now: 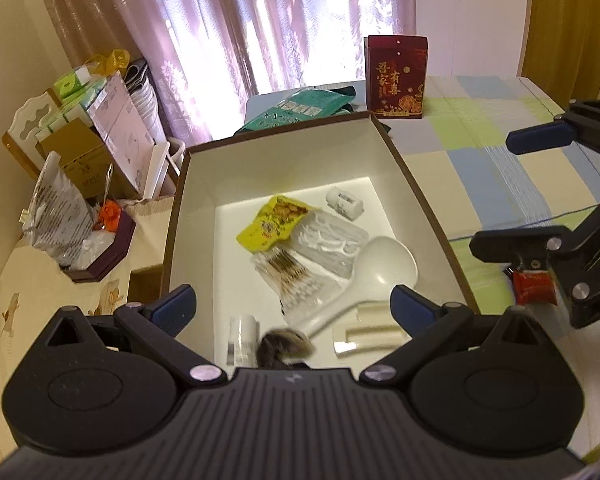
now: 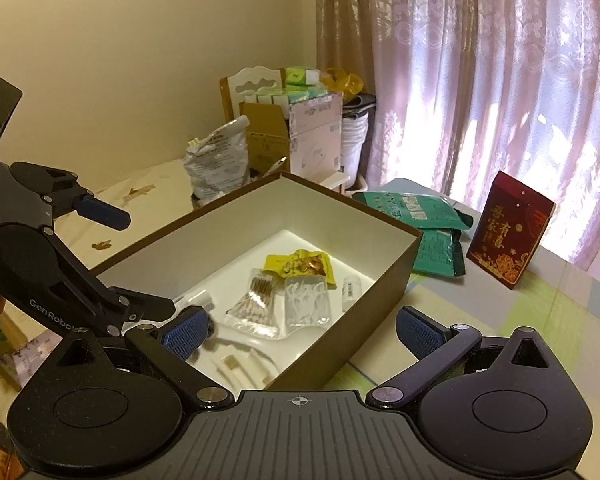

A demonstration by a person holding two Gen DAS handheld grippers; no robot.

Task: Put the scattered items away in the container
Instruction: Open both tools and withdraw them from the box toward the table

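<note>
Left wrist view: box (image 1: 416, 184) holds one spoon (image 1: 380, 268), two clear packets; both grippers' fingers apart.

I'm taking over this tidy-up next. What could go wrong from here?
The left gripper hangs open over the box, where a furry item looks blurred, maybe mid-drop; it could land on the spoon. The green packets and red box sit outside; reaching for them might knock the upright red box over.
</note>
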